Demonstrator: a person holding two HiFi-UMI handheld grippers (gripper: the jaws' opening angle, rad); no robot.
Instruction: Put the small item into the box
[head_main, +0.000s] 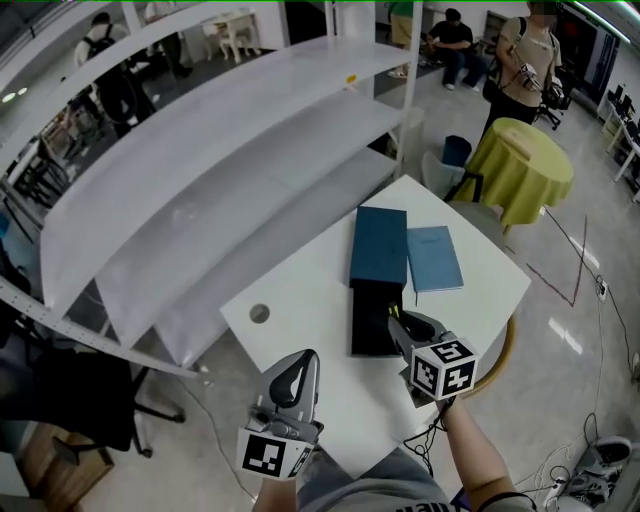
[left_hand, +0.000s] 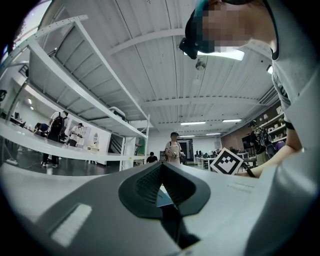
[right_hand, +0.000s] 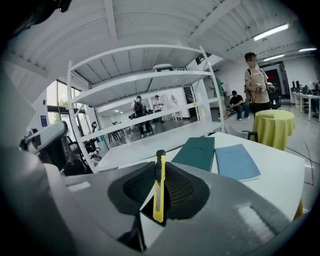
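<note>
Right tongs (head_main: 402, 325): closed on a yellow utility knife (right_hand: 159, 186), pinched between the two ribbed pads. In the right gripper view the knife stands near-upright at centre frame. Its long axis runs along the line of the tongs, and its black-capped end sticks out past the tips.

Left tongs (head_main: 306, 362): jaws together, nothing between them. They sit at lower centre-left of the head view, over the near part of the white surface (head_main: 300, 300).

Open black box (head_main: 362, 322): lies at centre of the head view, long axis running up-down in frame. The dark teal lid (head_main: 379, 245) lies flat directly above it in frame and meets its far end. A lighter blue booklet (head_main: 434, 258) lies just right of the lid.

Key relation: the right tongs' tips hang at the box's right rim, about level with the middle of its length. The opening therefore lies immediately to the left of the tips in the head view. The knife's axis looks roughly in line with the box's long side, tilted somewhat toward upper left.

Height of the knife above the box floor cannot be read from these views.

Judgement:
- Right hand is clearly the nearer; the left tongs are apart from the box, toward lower left.
- The coming move looks like a short shift left and down, laying the knife lengthwise before the jaws part.
- Risk: the protruding end catching the right wall if the knife is lowered too soon.
</note>
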